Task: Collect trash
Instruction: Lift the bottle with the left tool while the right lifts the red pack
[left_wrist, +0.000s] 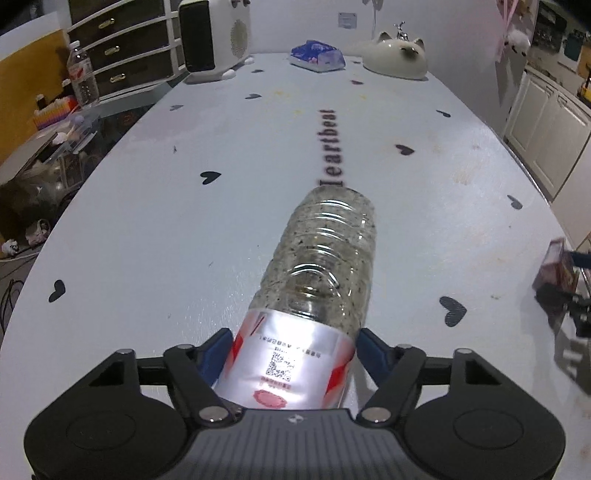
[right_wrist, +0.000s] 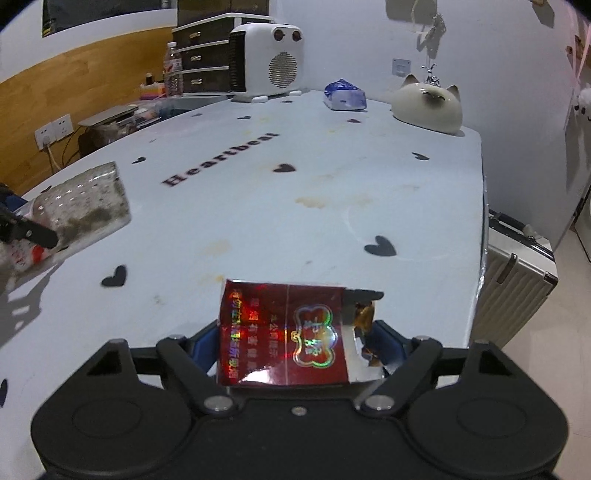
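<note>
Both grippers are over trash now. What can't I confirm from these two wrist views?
- Left wrist: bottle cap end, hidden under the gripper body.
- Left wrist: whether the left gripper pads press the label.
- Right wrist: red pack near edge, hidden by the right gripper.
- No bin visible.

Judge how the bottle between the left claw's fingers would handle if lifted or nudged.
The bottle looks empty apart from dark specks inside, so it is probably light. Its thin ribbed clear wall may crumple under a firm squeeze. It is round, so it would likely roll if nudged sideways, and the glossy label could be slippery.
</note>
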